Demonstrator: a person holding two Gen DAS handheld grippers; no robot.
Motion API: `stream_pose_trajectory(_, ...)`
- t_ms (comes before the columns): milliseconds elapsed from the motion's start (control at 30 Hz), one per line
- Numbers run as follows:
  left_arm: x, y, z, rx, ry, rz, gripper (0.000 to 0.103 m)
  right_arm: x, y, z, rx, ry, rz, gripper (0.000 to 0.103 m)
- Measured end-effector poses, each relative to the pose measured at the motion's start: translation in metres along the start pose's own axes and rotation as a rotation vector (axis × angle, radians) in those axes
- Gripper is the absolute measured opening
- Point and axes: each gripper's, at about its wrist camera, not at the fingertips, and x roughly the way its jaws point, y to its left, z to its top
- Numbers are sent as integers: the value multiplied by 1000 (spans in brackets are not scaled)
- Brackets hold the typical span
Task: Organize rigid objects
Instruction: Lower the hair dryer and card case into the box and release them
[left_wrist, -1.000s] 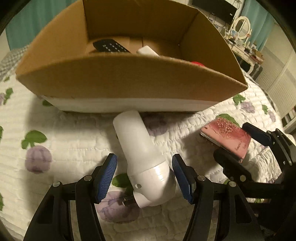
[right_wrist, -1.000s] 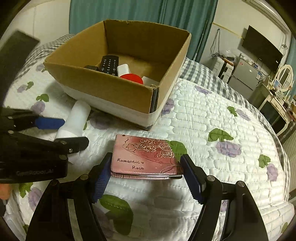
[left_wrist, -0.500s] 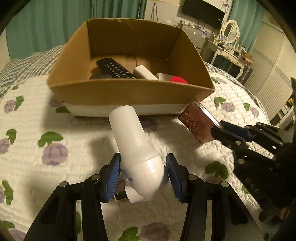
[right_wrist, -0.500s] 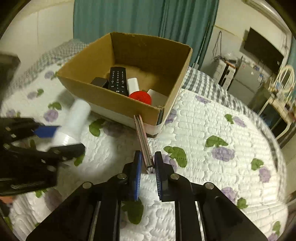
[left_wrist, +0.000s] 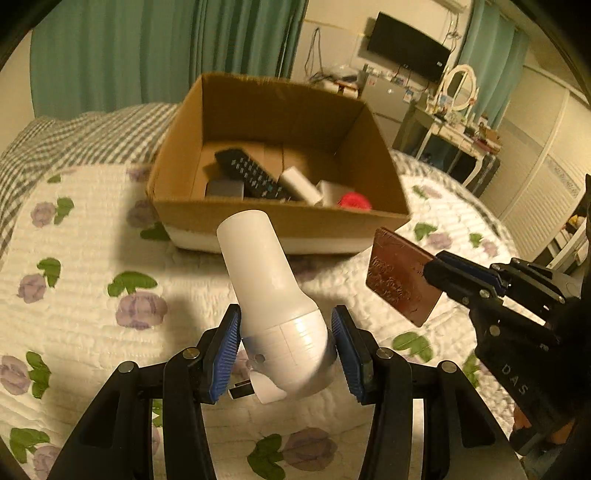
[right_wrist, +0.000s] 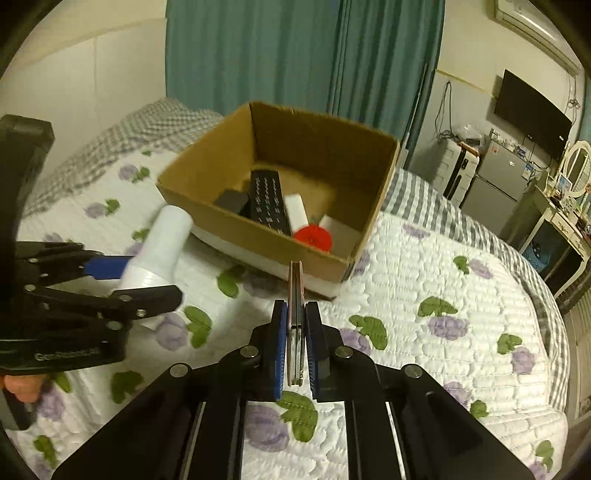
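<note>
Left wrist view. The left gripper (left_wrist: 286, 354) is clamped on the wide base of the white bottle (left_wrist: 269, 291); both blue pads press its sides. Within the last second these jaws closed onto it. The bottle's long axis runs forward and up from the fingers, its narrow end aimed at the near wall of the cardboard box (left_wrist: 280, 221). The bottle is clear of the quilt (left_wrist: 74, 258), on the near side of the box and not yet over its rim. Inside the box lie 1 black remote (left_wrist: 251, 177), a white block (left_wrist: 299, 188) and a red item (left_wrist: 354, 201). To the right of the bottle, the right gripper (left_wrist: 439, 273) holds the pink card case (left_wrist: 402, 277) by 1 edge, just outside the box's near right corner.

Right wrist view. The right gripper (right_wrist: 295, 350) has just closed; its jaws are nearly together, clamped on the thin faces of the card case (right_wrist: 295, 291). The case stands on edge, long axis straight ahead, its far end close to the box's near wall (right_wrist: 258, 243). The left gripper (right_wrist: 122, 280) and bottle (right_wrist: 162, 240) sit to the left of the box's near corner.

Judgement: both loads are near the box; the case appears closest to the rim. Each must rise over the near wall before release.
</note>
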Motion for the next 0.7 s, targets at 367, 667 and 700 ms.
stream_pose_trajectory(367,-44,2,48,33,-115,-6,50,-60,14,52,-45,-160,-17,9)
stream_pose_trajectory(667,-5,19,109,29,-128,34,50,-13,-6,117,-72,-197,-32,9)
stream_pose_trajectory(700,5,21,116,27,-124,40,50,-2,-10,121,-72,-194,-33,9)
